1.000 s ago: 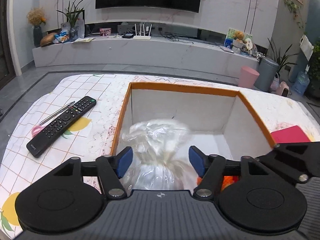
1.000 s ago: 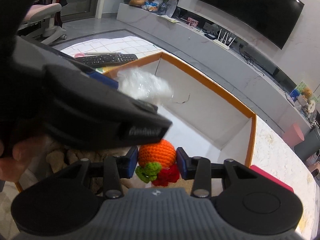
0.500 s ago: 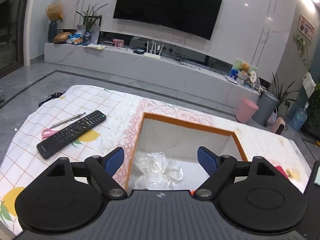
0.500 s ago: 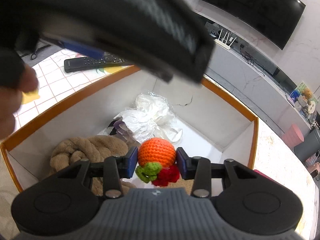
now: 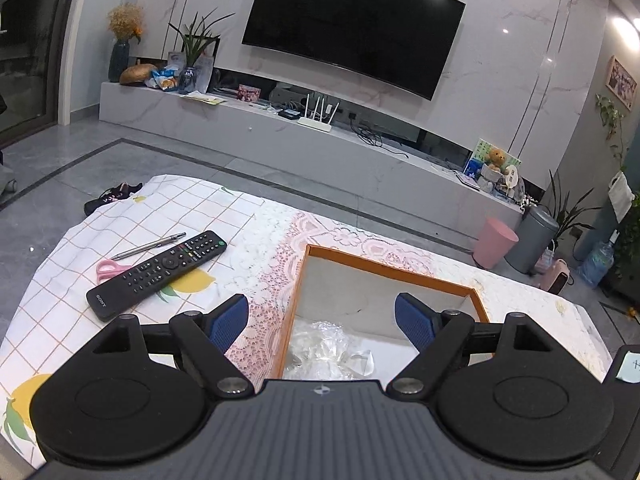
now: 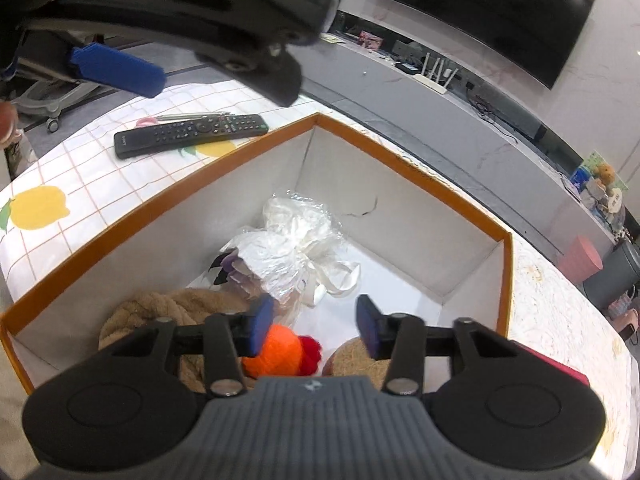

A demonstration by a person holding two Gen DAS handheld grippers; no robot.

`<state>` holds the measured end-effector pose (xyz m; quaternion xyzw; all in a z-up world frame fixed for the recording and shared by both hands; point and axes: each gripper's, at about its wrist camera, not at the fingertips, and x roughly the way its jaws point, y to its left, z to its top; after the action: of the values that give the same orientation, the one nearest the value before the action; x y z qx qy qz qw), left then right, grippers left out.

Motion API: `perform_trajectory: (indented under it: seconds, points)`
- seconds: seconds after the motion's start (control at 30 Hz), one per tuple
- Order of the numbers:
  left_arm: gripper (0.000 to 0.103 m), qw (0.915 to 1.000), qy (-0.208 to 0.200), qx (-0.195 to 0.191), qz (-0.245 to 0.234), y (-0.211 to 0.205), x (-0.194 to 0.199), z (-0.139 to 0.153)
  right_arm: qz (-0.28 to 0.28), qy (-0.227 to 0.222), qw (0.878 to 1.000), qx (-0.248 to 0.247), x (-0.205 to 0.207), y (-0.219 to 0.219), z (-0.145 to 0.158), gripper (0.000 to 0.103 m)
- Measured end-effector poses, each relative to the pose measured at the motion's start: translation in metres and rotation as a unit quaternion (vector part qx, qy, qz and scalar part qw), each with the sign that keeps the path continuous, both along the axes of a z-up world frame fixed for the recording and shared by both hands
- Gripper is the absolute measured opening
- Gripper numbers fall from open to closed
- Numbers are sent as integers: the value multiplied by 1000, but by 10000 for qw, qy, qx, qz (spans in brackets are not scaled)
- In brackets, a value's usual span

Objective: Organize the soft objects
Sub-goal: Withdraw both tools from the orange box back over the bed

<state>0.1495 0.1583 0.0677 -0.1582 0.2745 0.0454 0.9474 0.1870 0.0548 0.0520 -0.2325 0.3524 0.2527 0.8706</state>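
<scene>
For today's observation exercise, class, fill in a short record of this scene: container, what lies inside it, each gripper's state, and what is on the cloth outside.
container: orange-rimmed box, open top
inside: clear plastic bag, brown plush, orange crochet toy
left gripper: open, above the box, holding nothing
right gripper: jaws just opening, toy dropped below them
outside: remote control, pen, pink scissors

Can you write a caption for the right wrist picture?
Open right gripper above a crocheted orange lying in the orange-rimmed box.

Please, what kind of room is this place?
Most likely a home living room: a large television on the wall, a long low cabinet with a router, and potted plants.
</scene>
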Motion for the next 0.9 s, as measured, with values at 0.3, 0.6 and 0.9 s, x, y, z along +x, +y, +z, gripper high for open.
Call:
perform_trajectory:
  seconds: [0.3, 0.6, 0.9]
  points:
    - [97, 10000, 31, 80, -29, -3, -2, -1, 60, -119, 9995, 284, -12, -8, 16, 66]
    - [97, 9997, -22, 173, -172, -19, -5, 3, 111, -334, 9983, 466, -24, -25, 37, 70]
    - [97, 9984, -172, 294, -453, -57, -15, 11, -146, -595, 9963, 606, -30, -72, 61, 72]
